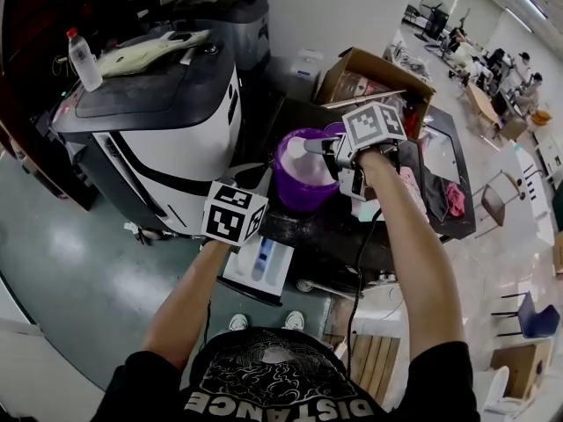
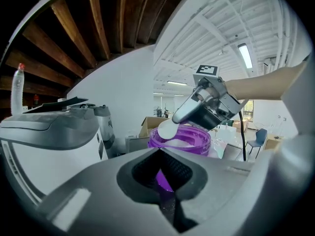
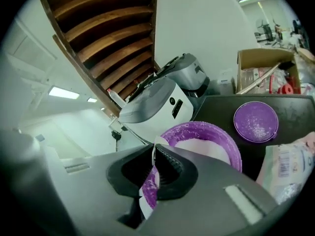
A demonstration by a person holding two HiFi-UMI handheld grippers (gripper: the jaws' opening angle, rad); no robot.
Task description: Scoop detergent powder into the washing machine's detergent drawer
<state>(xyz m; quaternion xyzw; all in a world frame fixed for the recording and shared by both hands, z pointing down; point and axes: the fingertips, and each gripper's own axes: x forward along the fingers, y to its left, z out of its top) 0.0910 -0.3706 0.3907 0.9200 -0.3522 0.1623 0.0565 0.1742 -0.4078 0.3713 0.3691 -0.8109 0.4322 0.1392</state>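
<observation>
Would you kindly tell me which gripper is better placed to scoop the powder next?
Right. The right gripper is shut on the white scoop, whose bowl sits at the rim of the purple tub of powder. The left gripper is shut on nothing, short of the tub, beside the washing machine.

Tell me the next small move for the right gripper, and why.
Probably lower the scoop into the powder: the right gripper, jaws shut on its handle, holds it at the rim of the purple tub, above the powder. Whether it is already loaded, I cannot tell.
</observation>
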